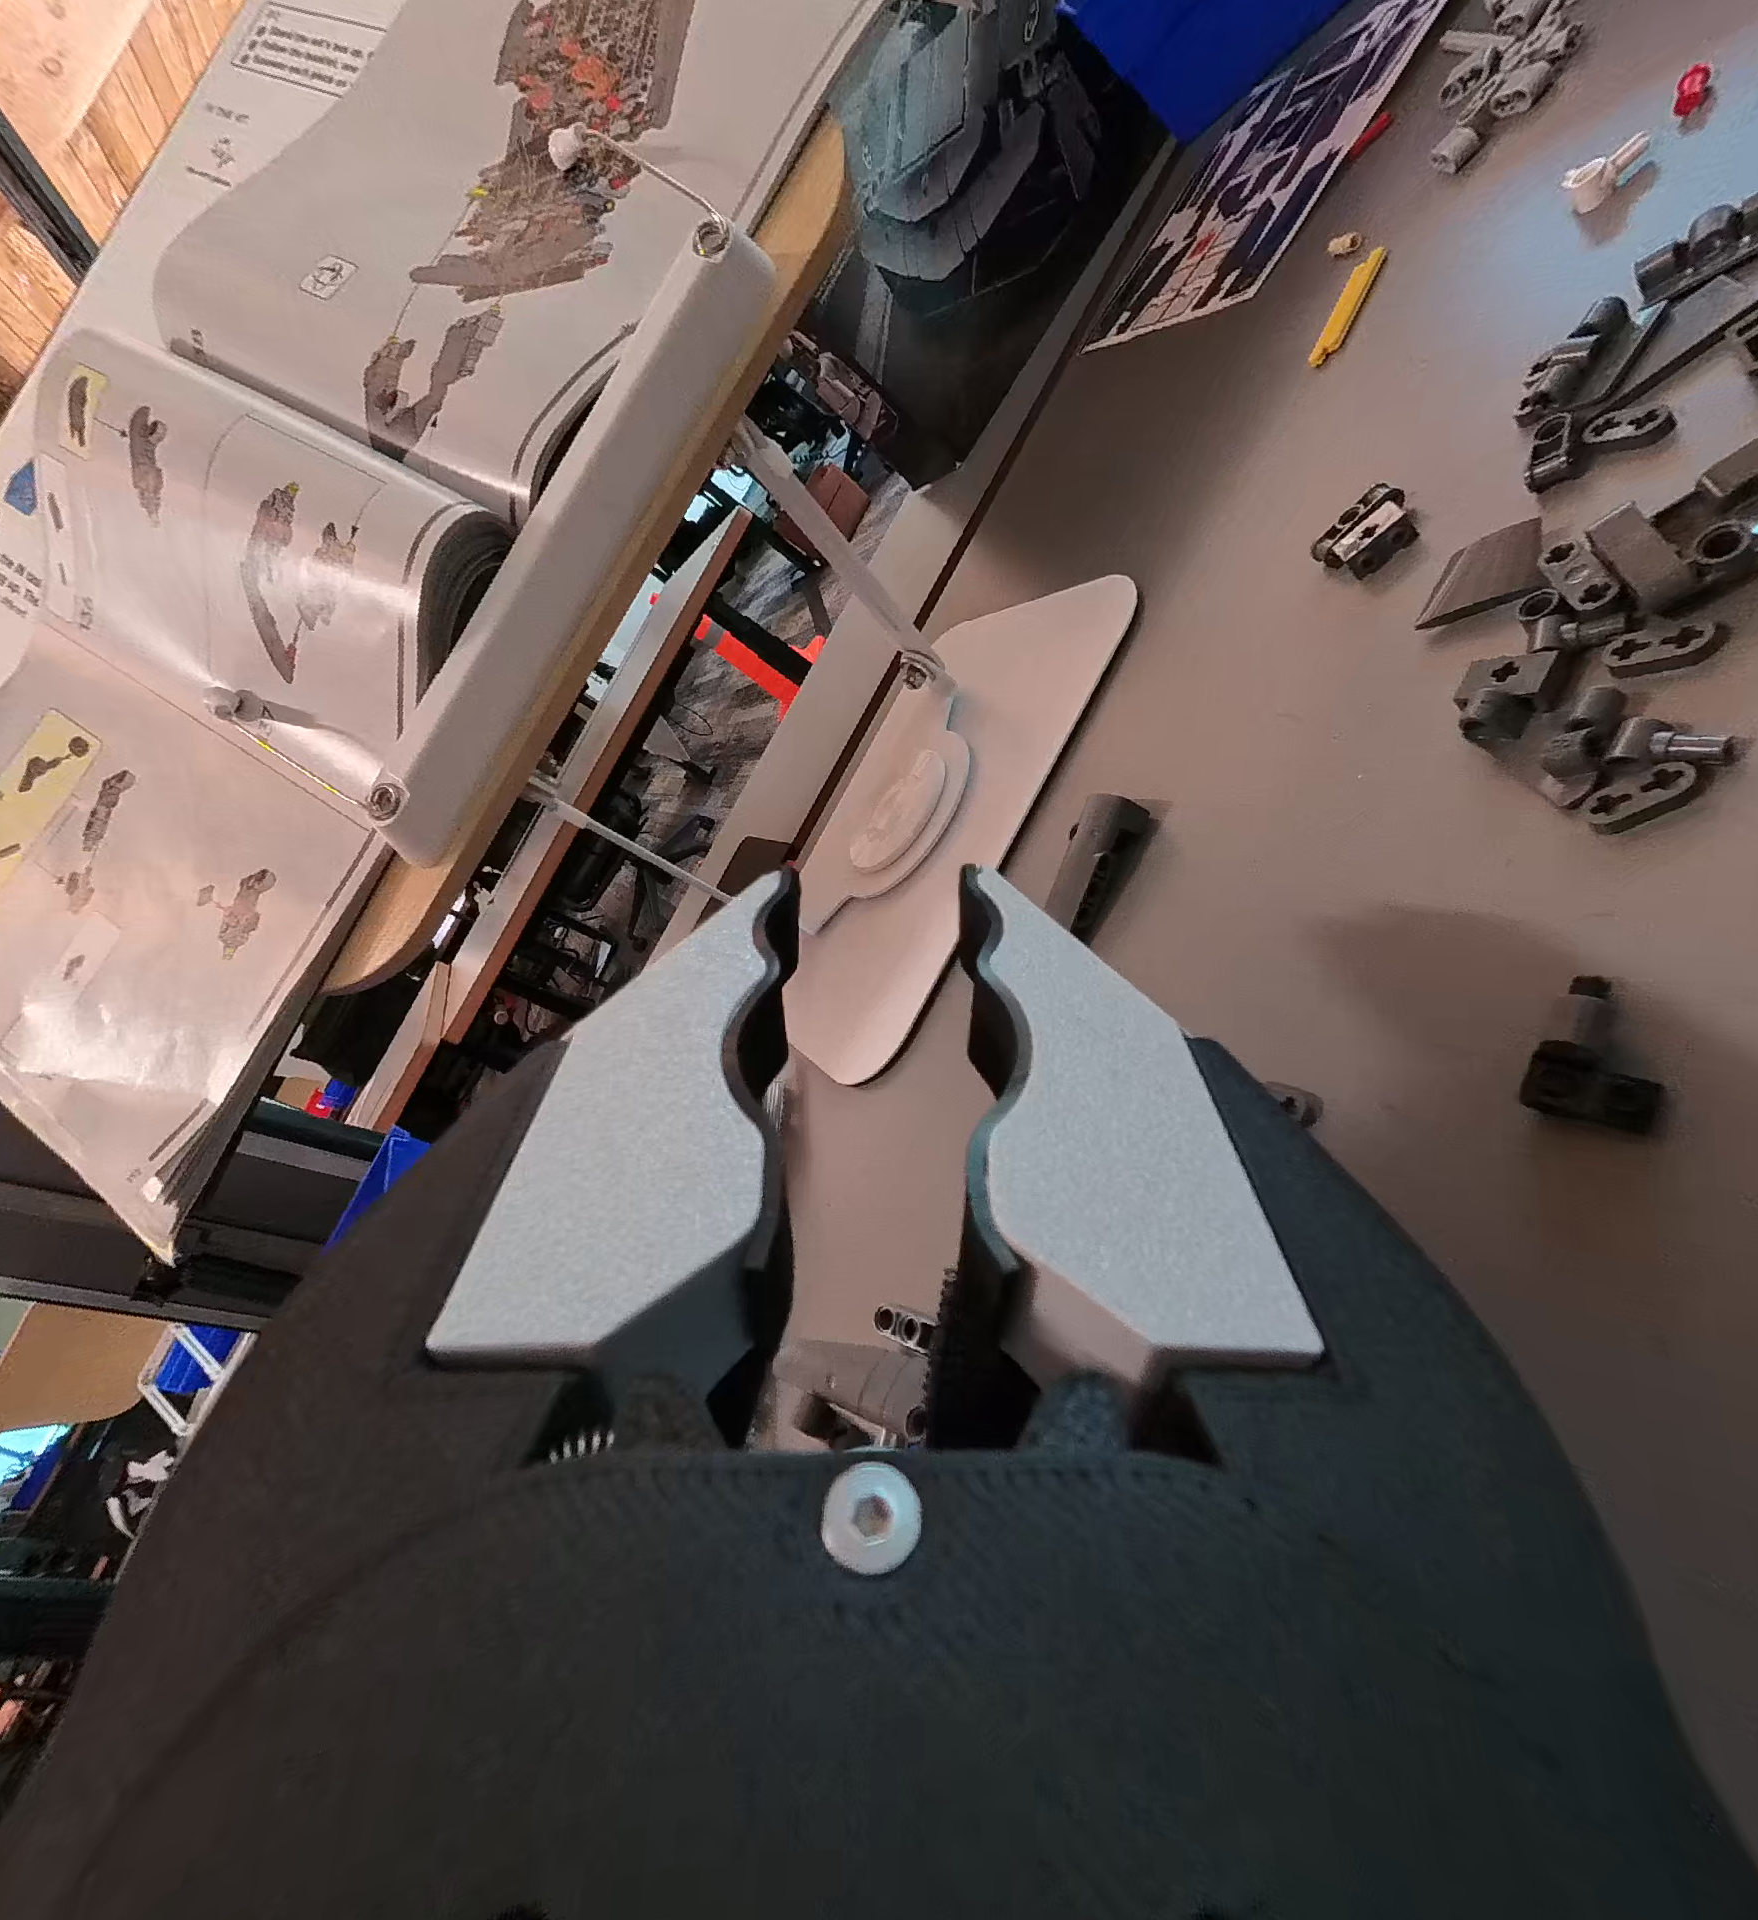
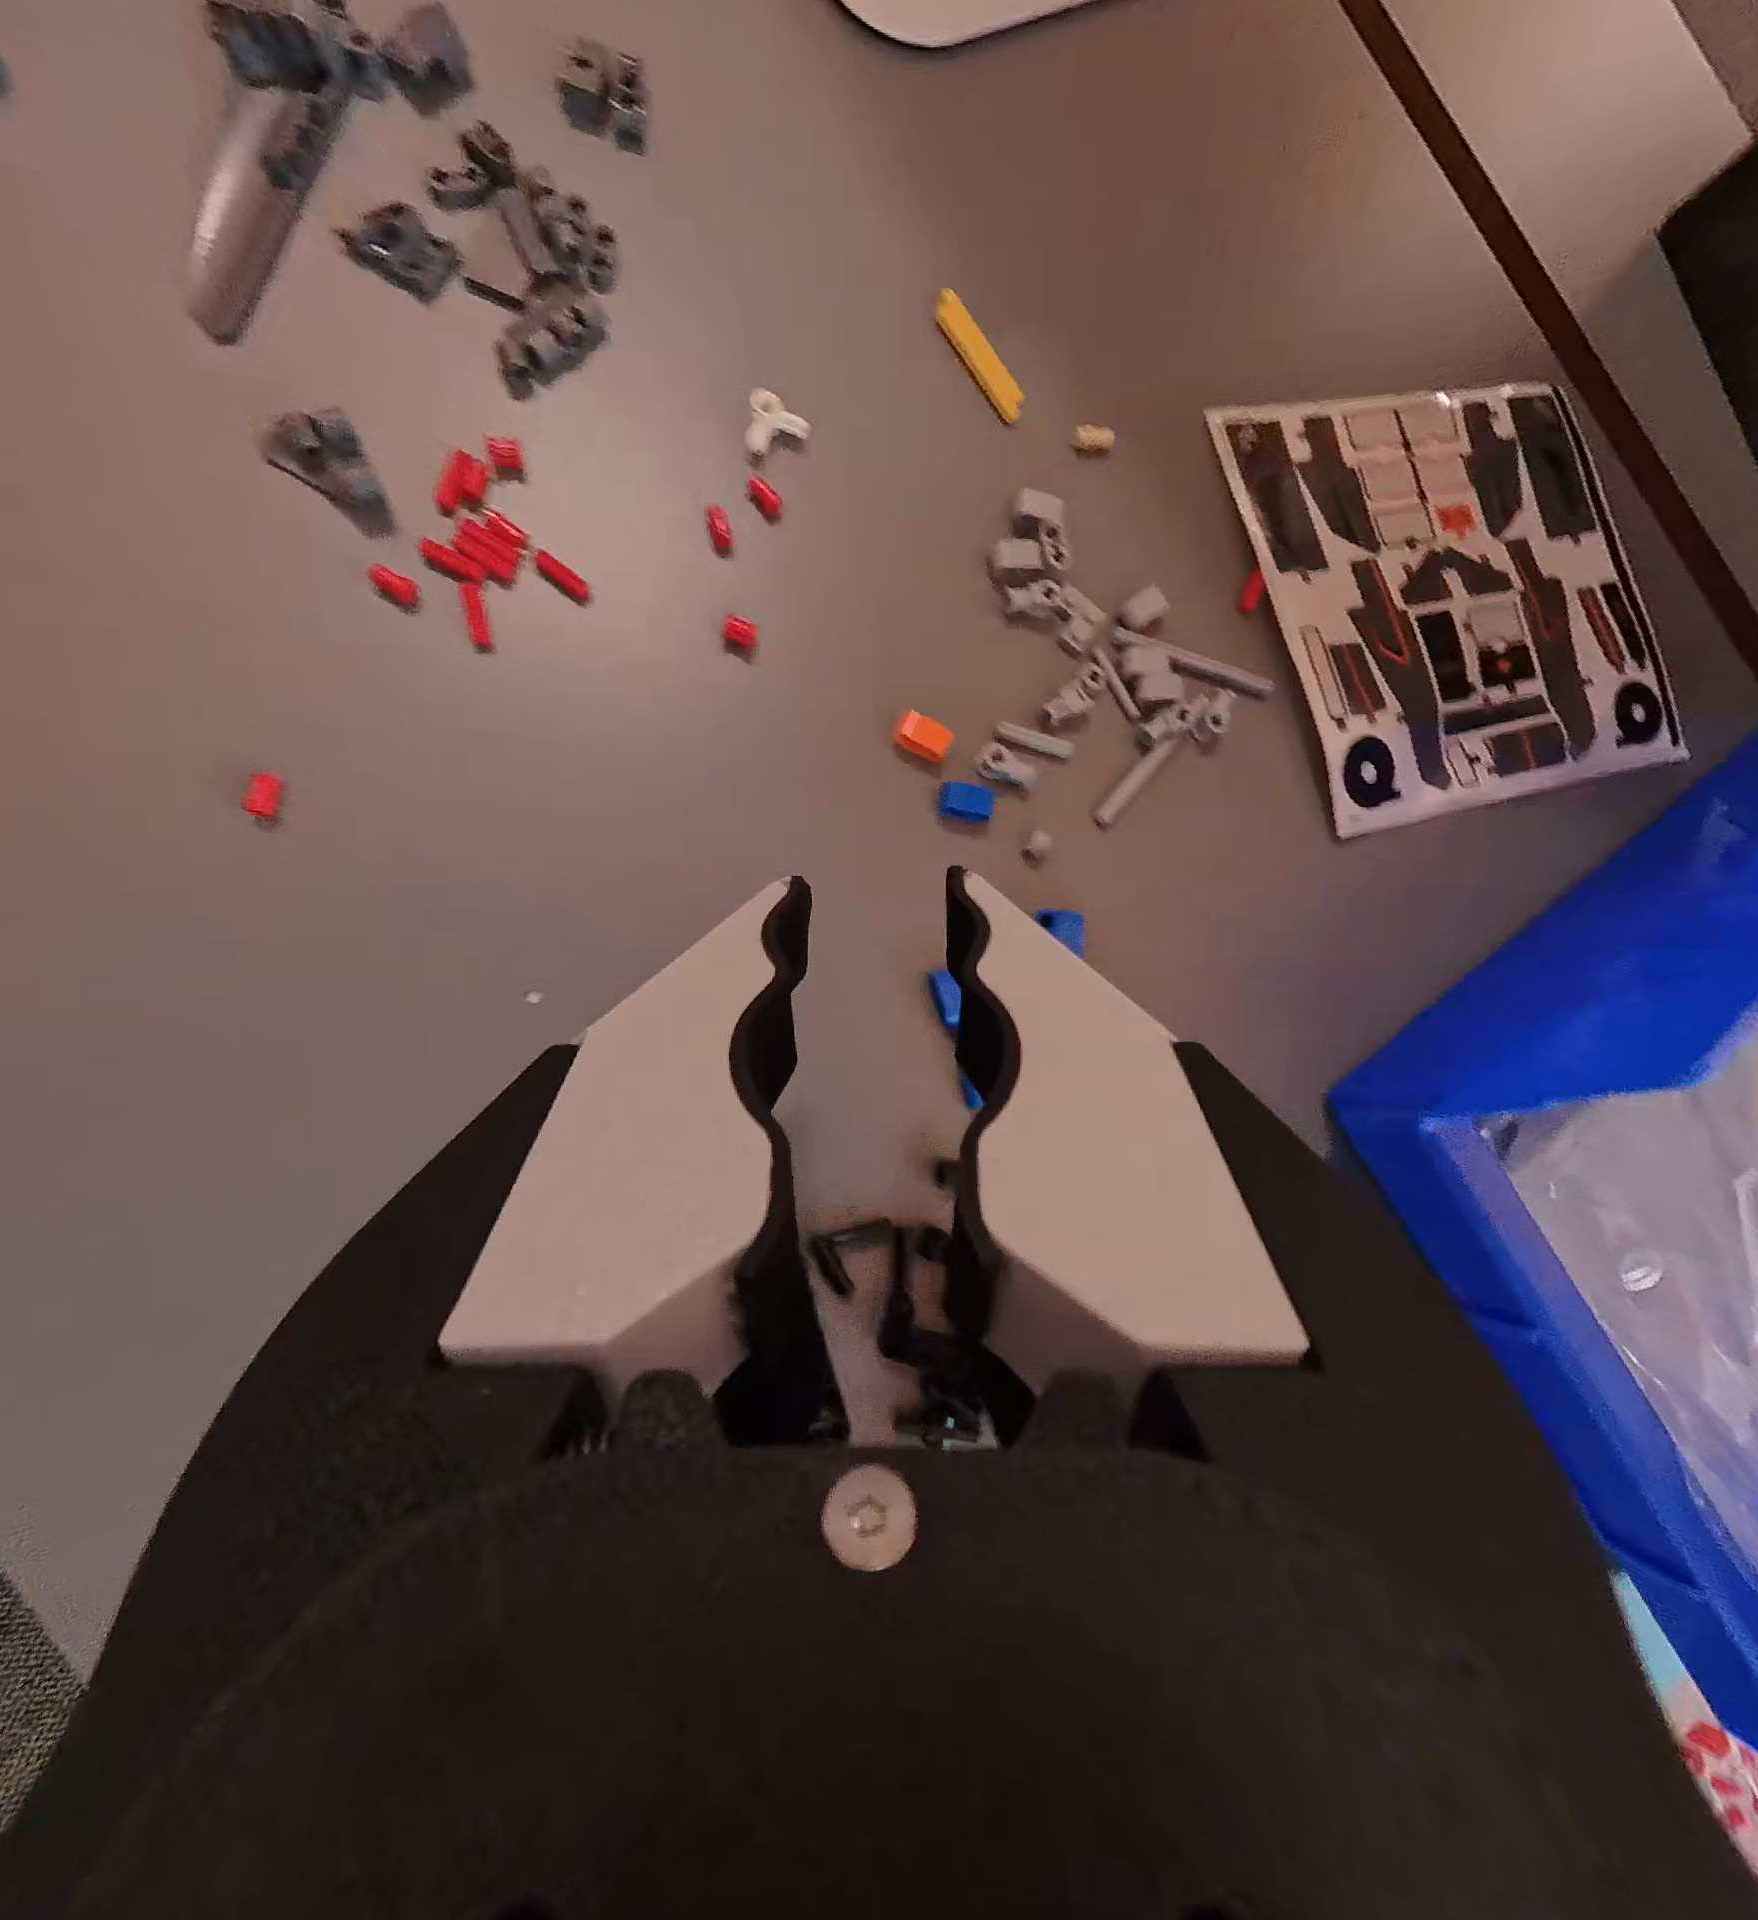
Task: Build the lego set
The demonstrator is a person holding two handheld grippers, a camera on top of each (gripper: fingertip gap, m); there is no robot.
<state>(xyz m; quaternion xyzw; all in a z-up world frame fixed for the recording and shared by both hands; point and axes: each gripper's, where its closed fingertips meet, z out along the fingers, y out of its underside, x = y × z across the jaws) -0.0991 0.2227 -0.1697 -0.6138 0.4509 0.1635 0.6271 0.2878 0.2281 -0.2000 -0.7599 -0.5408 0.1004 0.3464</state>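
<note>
Surface (image 2: 179, 935): a grey-brown top is carrying everything, with loose building pieces lying scattered across it.
Booklet stand (image 1: 1010, 665): a pale flat base is sitting on the surface just ahead of the left claw, and an open instruction booklet (image 1: 231, 582) is leaning on its ledge above.
Blue bin (image 2: 1581, 1039): it is standing at the right edge, holding clear plastic bags.
Sticker sheet (image 2: 1446, 603): it is lying flat near the far edge, beside the light grey pieces (image 2: 1114, 644).
Dark grey pieces (image 1: 1602, 644): they are lying in a loose heap well to the right of the left claw.
Red pins (image 2: 485, 540): they are lying in a cluster and as strays, well apart from the right claw.
Blue pieces (image 2: 963, 802): one is lying just ahead of the right claw; another (image 2: 942, 1003) is peeking out beside its right finger, seemingly on the surface below.
Risk: the blue piece beside the right finger is looking likely to be knocked or pinned if the claw drops straight down; the left claw, being tilted over the stand's base, is looking likely to nudge the stand and disturb the booklet.
Left claw (image 1: 880, 883): its jaws are standing partly apart, gripping nothing, hovering over the stand's base.
Right claw (image 2: 875, 883): its jaws are standing partly apart with bare surface between them, holding nothing.
</note>
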